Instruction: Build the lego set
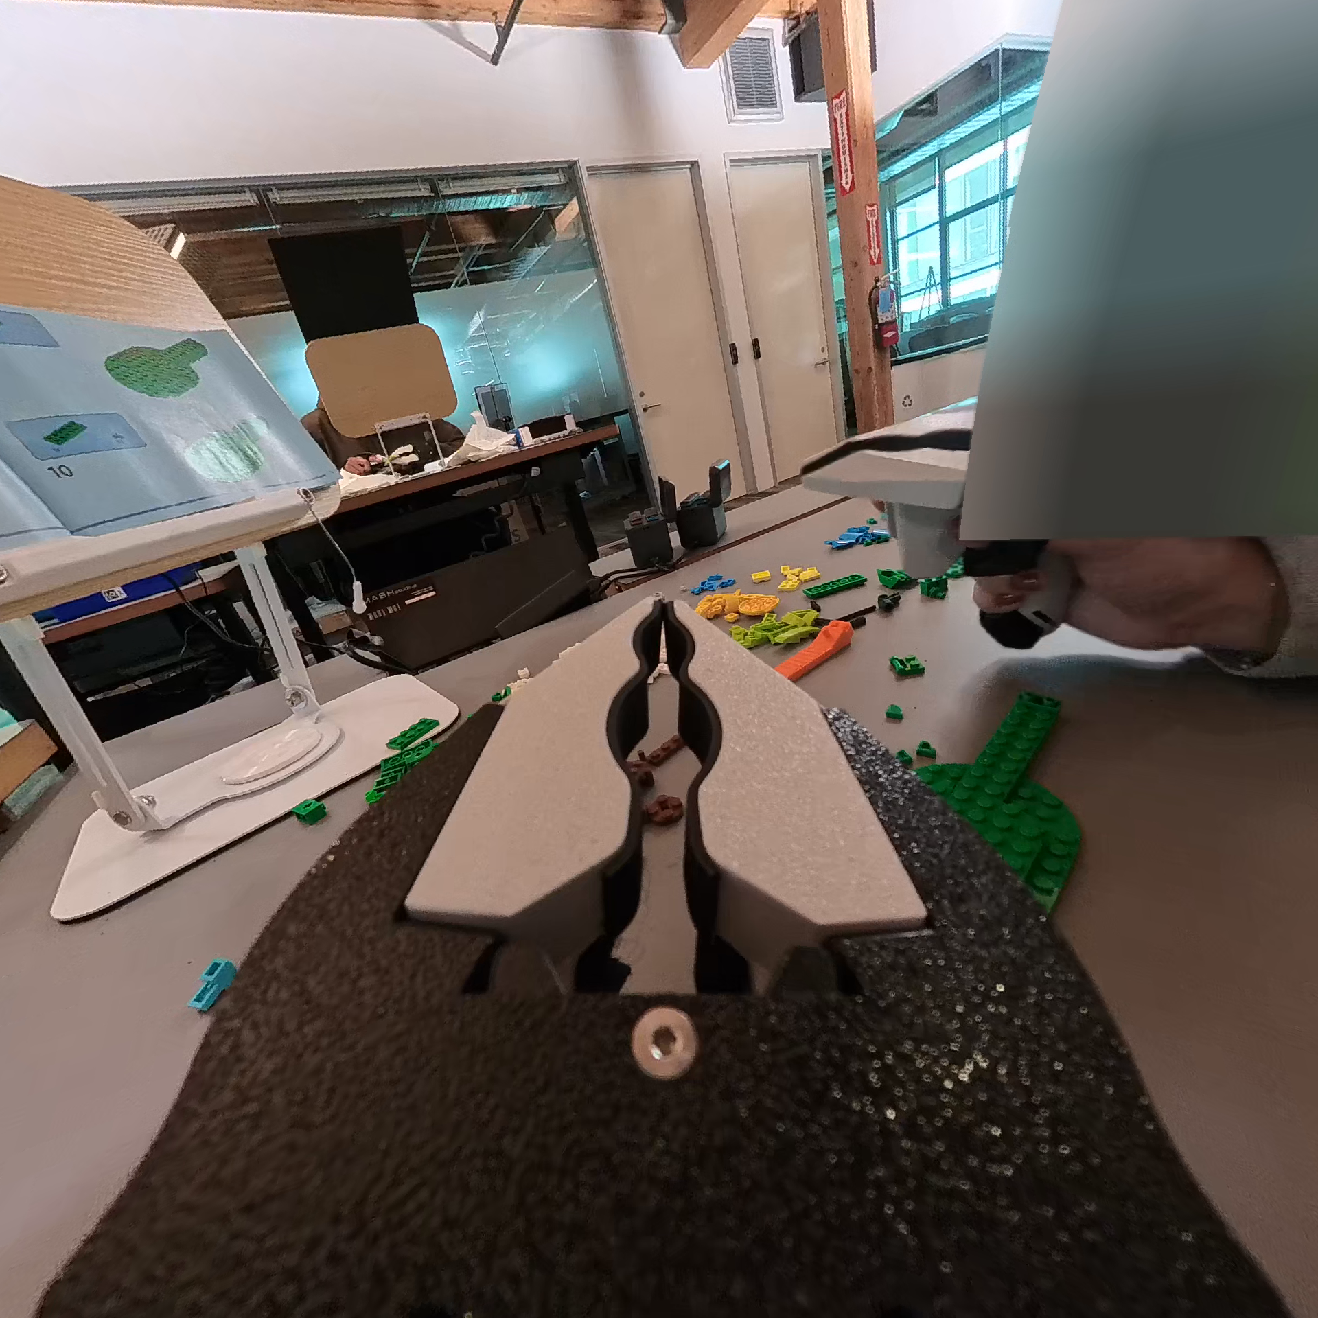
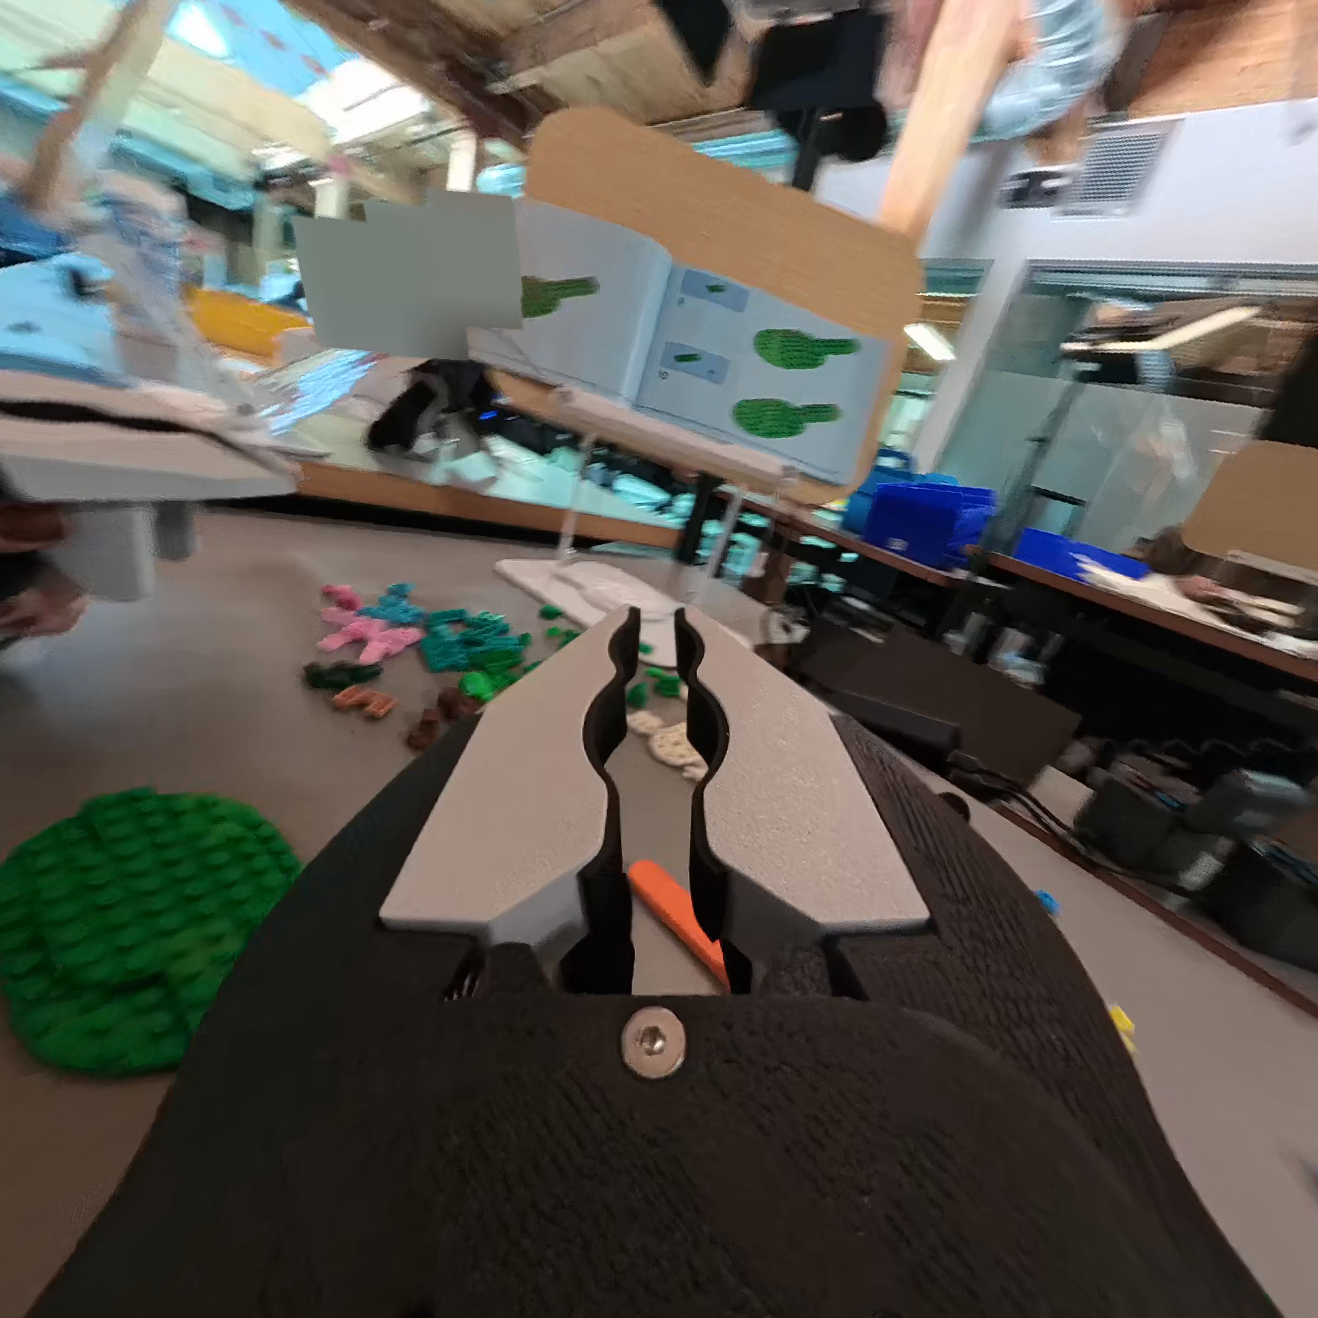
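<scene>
With left gripper (image 1: 662, 606) fingers together, right gripper (image 2: 652, 615) fingers slightly apart and empty, we should steady above the green pieces (image 2: 656, 685) at 12 o'clock.

We see a bright, evenly lit room; daylight enters through the windows (image 1: 948, 214) at two o'clock in the left wrist view, which is sharp, with a soft shadow on the table (image 1: 1141, 784) at three o'clock. The booklet (image 1: 142, 399) shows glare. The right wrist view is tilted and motion-blurred, worst at nine and twelve o'clock. Wide-angle distortion bends the edges of both.
</scene>
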The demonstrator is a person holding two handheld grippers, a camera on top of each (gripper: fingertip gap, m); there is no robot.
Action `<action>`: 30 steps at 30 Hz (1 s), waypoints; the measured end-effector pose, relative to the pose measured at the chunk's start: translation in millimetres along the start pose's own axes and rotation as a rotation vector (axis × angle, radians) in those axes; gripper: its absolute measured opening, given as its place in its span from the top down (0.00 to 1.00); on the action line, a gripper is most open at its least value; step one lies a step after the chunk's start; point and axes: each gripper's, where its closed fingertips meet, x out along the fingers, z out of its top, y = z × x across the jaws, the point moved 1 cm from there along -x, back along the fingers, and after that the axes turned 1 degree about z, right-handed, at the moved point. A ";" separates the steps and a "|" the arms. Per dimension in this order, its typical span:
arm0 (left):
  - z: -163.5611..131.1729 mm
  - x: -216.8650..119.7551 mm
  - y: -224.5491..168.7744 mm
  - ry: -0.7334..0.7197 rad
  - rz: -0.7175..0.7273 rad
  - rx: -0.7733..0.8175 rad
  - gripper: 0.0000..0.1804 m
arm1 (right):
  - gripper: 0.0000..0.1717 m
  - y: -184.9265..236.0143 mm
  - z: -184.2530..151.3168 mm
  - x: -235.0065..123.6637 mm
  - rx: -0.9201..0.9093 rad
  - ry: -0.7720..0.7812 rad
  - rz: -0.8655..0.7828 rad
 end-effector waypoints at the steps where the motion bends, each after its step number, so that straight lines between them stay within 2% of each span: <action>1: 0.2 -0.2 0.5 -0.001 0.000 -0.004 1.00 | 0.94 11.1 0.7 -2.5 -0.021 0.022 0.103; 6: 0.8 -0.6 -0.6 -0.006 -0.018 -0.017 1.00 | 0.87 68.1 -20.4 -40.5 -0.036 0.305 0.640; 8: -1.7 1.4 -9.1 0.026 -0.080 -0.052 1.00 | 0.86 84.3 -28.6 -57.1 -0.007 0.417 0.779; 10: -4.6 3.7 -29.0 0.093 -0.217 -0.113 1.00 | 0.84 88.8 -41.9 -63.3 -0.030 0.523 0.804; 14: -0.8 3.4 -57.5 0.178 -0.387 -0.123 0.97 | 0.82 92.0 -68.6 -70.6 -0.093 0.722 0.817; 20: -11.2 -2.7 -83.1 0.344 -0.574 -0.209 0.76 | 0.86 96.6 -74.1 -71.4 -0.096 0.906 0.873; 22: -15.4 -4.9 -83.2 0.393 -0.598 -0.246 0.69 | 0.91 97.9 -74.7 -73.0 -0.128 0.947 0.911; 25: -20.7 -6.7 -76.4 0.427 -0.583 -0.276 0.65 | 0.91 94.9 -74.3 -72.9 -0.325 0.959 0.934; 30: -41.6 -12.0 -75.7 0.540 -0.594 -0.354 0.59 | 0.91 96.1 -62.3 -64.5 -0.832 0.763 0.892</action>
